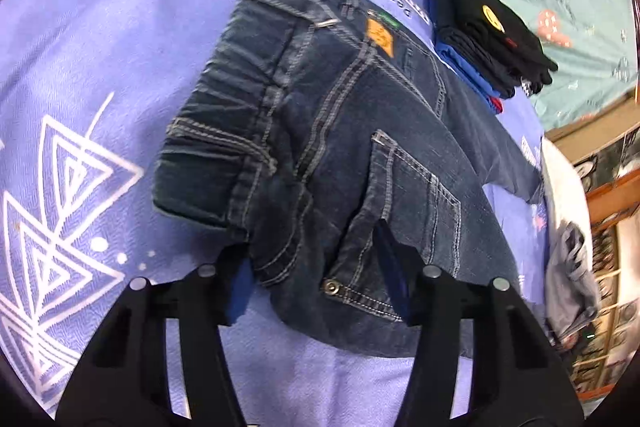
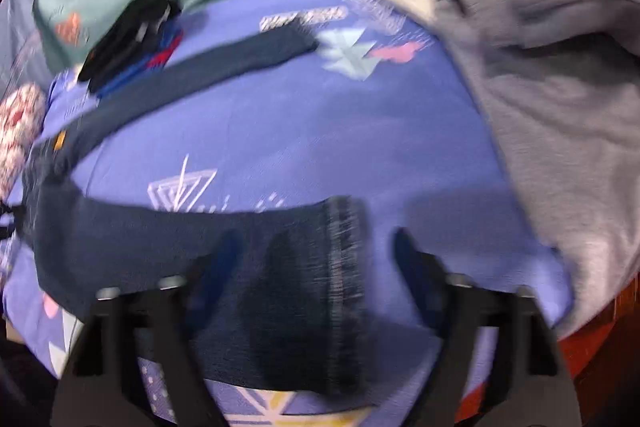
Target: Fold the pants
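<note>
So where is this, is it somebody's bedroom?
Probably a bedroom or a laundry spot at home. The jeans lie on a purple printed bedsheet, a stack of folded dark clothes sits beside them, and a grey garment waits nearby.

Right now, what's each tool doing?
Left tool: open, straddling the jeans near the waist.
Right tool: open, straddling a leg cuff.
</note>
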{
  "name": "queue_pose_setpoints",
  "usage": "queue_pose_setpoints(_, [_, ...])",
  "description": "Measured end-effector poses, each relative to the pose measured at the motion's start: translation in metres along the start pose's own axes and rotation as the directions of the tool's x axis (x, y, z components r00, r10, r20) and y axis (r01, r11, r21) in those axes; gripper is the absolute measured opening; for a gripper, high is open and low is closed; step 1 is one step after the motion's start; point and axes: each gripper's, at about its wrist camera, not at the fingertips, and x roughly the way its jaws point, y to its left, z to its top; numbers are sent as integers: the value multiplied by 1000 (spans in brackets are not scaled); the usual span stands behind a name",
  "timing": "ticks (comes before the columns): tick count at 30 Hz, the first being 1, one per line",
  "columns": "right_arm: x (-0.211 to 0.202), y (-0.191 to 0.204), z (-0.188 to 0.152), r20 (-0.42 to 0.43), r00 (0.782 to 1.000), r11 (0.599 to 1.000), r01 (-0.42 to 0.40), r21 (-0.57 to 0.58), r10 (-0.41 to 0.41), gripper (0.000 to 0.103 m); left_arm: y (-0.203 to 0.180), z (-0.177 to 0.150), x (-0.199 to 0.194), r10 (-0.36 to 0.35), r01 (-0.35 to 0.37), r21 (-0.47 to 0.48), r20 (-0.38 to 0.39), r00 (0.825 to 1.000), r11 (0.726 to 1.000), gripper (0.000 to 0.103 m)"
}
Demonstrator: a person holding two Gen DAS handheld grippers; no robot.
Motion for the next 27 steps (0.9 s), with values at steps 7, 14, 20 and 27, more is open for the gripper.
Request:
queue_pose_setpoints(7, [-1, 5, 16, 48, 999, 1000, -22, -11, 22, 6, 3, 10, 2, -84, 85, -62, 21, 996, 994, 64])
queue_pose_setpoints(14, [-66, -13, 47, 280, 960, 999, 21, 27, -28, 0, 1, -10, -73, -144, 149, -23, 157, 977, 989, 15])
queue_pose_setpoints(20, [-49, -46, 55, 189, 982, 994, -16, 112, -6, 0, 10, -34, -76, -83, 88, -35, 112, 990, 996, 18])
queue_pose_setpoints(27, [4, -30, 17, 40, 999, 995, -16, 101, 12, 57, 45, -18, -28, -82, 89, -155, 52, 995, 984, 57])
